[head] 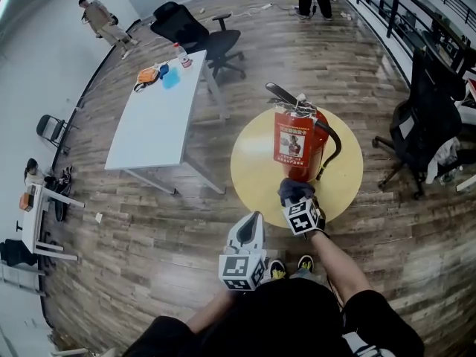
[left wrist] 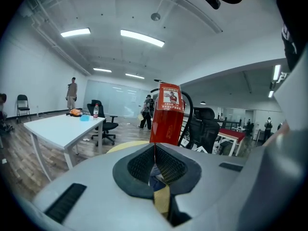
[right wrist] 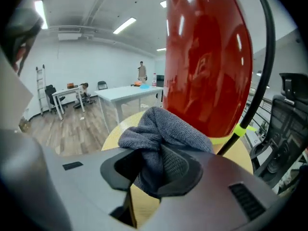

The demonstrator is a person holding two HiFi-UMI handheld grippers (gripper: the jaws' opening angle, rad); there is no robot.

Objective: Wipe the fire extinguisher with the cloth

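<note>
**Cloth low against the upright cylinder, right gripper nearest**

Head view: The red steel fire extinguisher (head: 301, 143) stands upright on the round yellow table (head: 253, 162), so its long axis is vertical. The right gripper (head: 297, 194) sits low at the extinguisher's near side. The left gripper (head: 253, 225) hangs well back from the extinguisher, off the table's near rim. A white rectangular table (head: 156, 114) stands well apart on the extinguisher's left, leaving open floor around.

Left gripper view: The left gripper (left wrist: 155, 163) has its jaws pressed together on nothing. The extinguisher (left wrist: 166, 119) is straight ahead, apart from it.

Right gripper view: The right gripper (right wrist: 159, 170) is clamped on the bunched grey knitted cloth (right wrist: 163, 131). The cloth sits right at the extinguisher's (right wrist: 207, 66) red wall; whether it touches I cannot tell. The cylinder rises above the jaws, so a stroke would likely run upward. The thin black hose (right wrist: 260, 81) on the extinguisher's right could snag the cloth.
</note>
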